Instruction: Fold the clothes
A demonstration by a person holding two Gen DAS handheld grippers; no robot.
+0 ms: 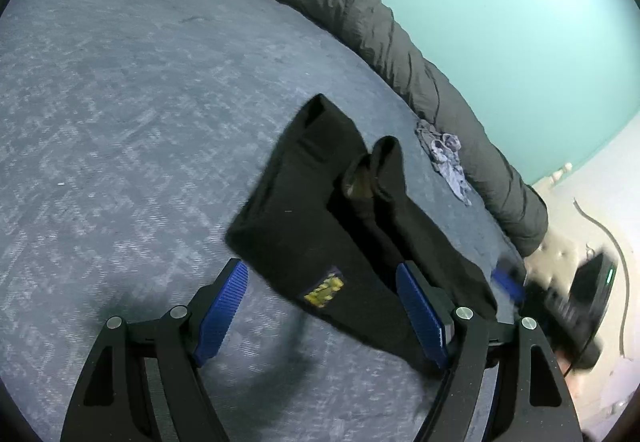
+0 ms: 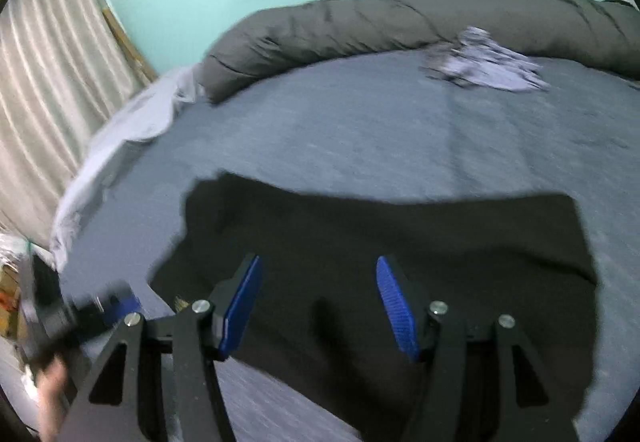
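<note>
Black garment, folded and with a yellow label, is laid flat on grey-blue textured bedspread. Rolled dark grey duvet is set along teal wall; a crumpled lilac cloth lies beside it. Left gripper and right gripper are both held apart, nothing clamped.

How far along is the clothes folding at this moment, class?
Done: the black garment lies partly folded on the bed. In hand: nothing; the left gripper and right gripper are both open above it. Left: finishing that fold, then the crumpled pale garment by the rolled duvet.
</note>
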